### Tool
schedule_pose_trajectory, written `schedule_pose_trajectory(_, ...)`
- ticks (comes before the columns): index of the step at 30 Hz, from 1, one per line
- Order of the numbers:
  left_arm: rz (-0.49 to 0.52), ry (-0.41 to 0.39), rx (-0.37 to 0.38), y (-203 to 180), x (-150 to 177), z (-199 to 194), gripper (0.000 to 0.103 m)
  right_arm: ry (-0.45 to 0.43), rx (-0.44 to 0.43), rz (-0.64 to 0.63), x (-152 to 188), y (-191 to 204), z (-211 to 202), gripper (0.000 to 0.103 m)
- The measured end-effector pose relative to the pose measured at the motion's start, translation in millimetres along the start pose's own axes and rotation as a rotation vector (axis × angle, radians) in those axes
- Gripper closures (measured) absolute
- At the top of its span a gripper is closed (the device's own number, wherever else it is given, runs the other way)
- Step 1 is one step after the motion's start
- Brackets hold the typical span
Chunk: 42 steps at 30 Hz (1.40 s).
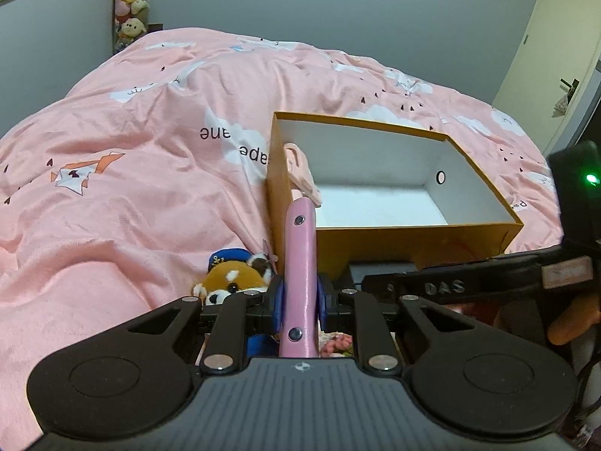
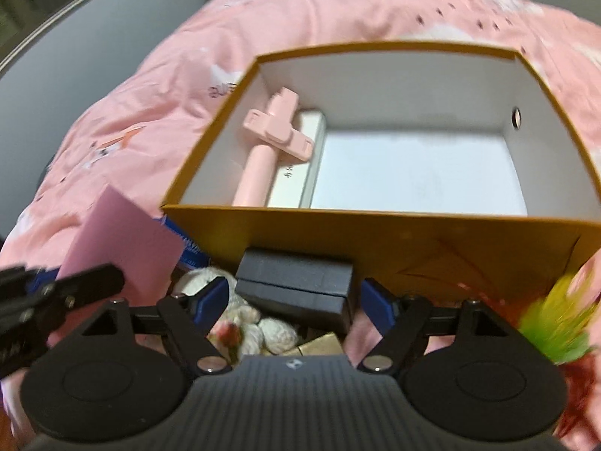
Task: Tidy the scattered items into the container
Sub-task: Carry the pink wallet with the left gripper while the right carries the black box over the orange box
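Observation:
My left gripper [image 1: 298, 297] is shut on a thin pink notebook [image 1: 300, 259], seen edge-on and standing up in front of the box's near left corner. The same pink notebook [image 2: 124, 240] shows at the left of the right wrist view. The orange box [image 2: 375, 233] is white inside and holds a pink selfie stick [image 2: 263, 139] and a slim white carton [image 2: 296, 176] along its left wall. My right gripper [image 2: 296, 297] is open, with a black case [image 2: 296, 282] lying between its blue pads [image 2: 214, 293] without touching them.
A red panda plush [image 1: 233, 278] with a blue cap lies left of the notebook. White plush [image 2: 270, 327], a gold item [image 2: 323, 344] and a blurred green-yellow tuft [image 2: 556, 323] lie near the box. All rest on a rumpled pink duvet [image 1: 131, 188].

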<state>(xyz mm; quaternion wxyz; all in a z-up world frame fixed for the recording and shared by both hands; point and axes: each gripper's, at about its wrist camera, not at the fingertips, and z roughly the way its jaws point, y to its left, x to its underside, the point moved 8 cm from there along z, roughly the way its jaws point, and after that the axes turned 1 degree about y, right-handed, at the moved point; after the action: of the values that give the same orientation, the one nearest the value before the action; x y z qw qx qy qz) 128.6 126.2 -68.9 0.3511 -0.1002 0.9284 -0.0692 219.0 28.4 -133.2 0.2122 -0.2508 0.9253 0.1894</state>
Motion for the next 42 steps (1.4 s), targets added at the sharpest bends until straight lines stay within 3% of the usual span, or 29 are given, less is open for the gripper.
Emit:
schedule_pose_trajectory(4,-0.019,0.011,0.027,3,1,4,0.083,0.02,0.018,0.068,-3,0,13,0.023)
schedule_pose_trajectory(12,-0.031,0.019,0.032,3,3,5,0.083,0.049,0.072,0.071,-4,2,28,0.022)
schedule_pose_trajectory(19,-0.017,0.021,0.014,-1,4,3,0.083,0.066,0.035,0.063,9,-7,14,0.023)
schedule_pose_trajectory(25,-0.016,0.013,0.015,-4,4,-3,0.083,0.05,-0.004,0.066,18,-12,-5,0.023)
schedule_pose_trajectory(31,-0.003,-0.02,0.063,-16,-6,-17,0.083,0.005,-0.052,0.062,13,-18,-38,0.023)
schedule_pose_trajectory(42,0.022,-0.054,0.144,-38,-57,-18,0.083,-0.134,-0.153,-0.019,-26,-16,-109,0.023)
